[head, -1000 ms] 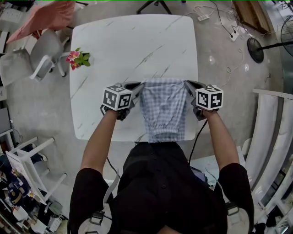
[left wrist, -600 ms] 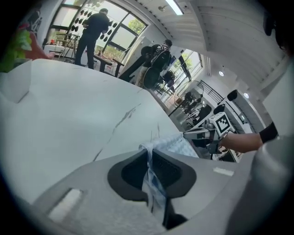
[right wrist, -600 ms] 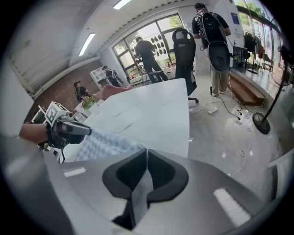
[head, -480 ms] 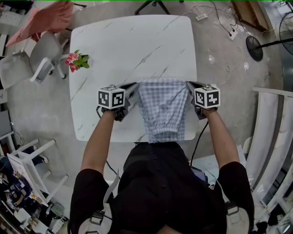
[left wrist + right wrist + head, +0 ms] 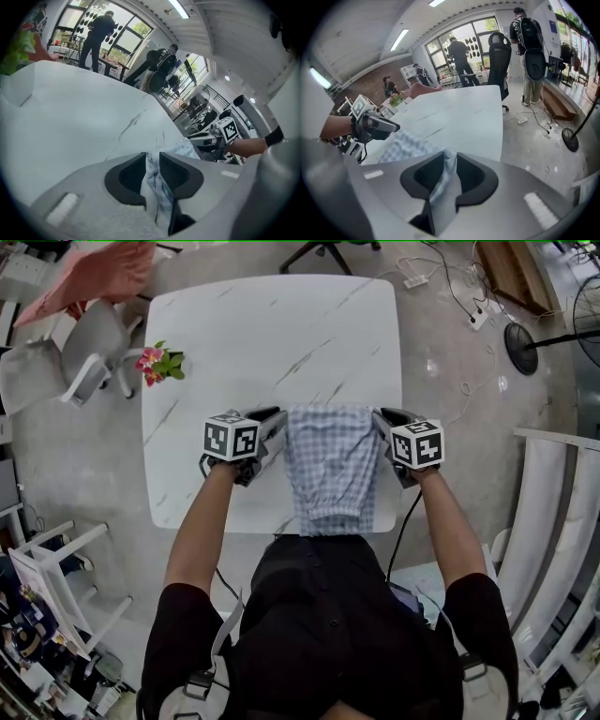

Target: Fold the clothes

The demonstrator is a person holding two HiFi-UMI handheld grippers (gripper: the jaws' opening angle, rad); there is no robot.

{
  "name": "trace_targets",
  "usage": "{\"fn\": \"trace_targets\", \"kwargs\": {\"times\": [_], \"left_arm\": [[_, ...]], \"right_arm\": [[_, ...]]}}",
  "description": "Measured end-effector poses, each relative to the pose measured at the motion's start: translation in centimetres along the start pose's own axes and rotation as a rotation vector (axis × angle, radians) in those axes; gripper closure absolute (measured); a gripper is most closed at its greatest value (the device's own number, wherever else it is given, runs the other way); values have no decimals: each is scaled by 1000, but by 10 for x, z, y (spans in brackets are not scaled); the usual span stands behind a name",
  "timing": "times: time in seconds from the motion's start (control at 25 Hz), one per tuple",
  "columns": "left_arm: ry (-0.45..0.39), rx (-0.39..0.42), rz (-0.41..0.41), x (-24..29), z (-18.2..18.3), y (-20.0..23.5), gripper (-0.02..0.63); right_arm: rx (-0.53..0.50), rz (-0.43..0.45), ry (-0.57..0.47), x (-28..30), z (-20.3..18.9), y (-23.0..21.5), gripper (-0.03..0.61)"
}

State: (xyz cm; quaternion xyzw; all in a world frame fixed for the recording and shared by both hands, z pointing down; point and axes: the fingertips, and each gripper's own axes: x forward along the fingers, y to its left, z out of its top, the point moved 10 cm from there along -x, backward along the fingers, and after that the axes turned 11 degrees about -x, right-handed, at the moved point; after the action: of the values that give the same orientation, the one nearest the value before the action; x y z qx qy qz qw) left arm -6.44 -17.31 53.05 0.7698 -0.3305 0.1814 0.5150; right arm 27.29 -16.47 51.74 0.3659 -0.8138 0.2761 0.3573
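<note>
Letting go after a fold, I'd say. The left tool (image 5: 278, 417) and right tool (image 5: 380, 417) sit at the far corners of the blue-and-white checked cloth garment (image 5: 333, 470). Both jaws have just been opening and stand slightly apart, with fabric between them, loose, not pinched. The garment lies as a narrow folded strip on the white marble-look tabletop (image 5: 272, 334), near end at the front edge. Next, probably: back both tools off without dragging cloth, then regrip for a crosswise fold.
</note>
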Motion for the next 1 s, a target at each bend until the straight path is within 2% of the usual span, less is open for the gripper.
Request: {"fn": "trace_targets", "kwargs": {"times": [0.2, 0.36, 0.44, 0.56, 0.68, 0.88, 1.0], "left_arm": [[43, -2, -25, 14, 4, -10, 419], [76, -35, -28, 26, 9, -12, 419], [112, -47, -4, 33, 10, -10, 424], [150, -19, 45, 39, 7, -11, 507], [140, -10, 40, 39, 5, -13, 559], [86, -85, 17, 29, 5, -8, 566], [64, -128, 1, 22, 2, -3, 565]], "right_arm": [[-37, -7, -11, -3, 10, -6, 426], [40, 12, -38, -1, 13, -14, 419], [81, 35, -23, 7, 14, -15, 411], [71, 57, 41, 21, 10, -11, 413], [72, 89, 50, 22, 8, -8, 534], [147, 25, 29, 13, -2, -24, 558], [160, 20, 17, 7, -10, -28, 558]]}}
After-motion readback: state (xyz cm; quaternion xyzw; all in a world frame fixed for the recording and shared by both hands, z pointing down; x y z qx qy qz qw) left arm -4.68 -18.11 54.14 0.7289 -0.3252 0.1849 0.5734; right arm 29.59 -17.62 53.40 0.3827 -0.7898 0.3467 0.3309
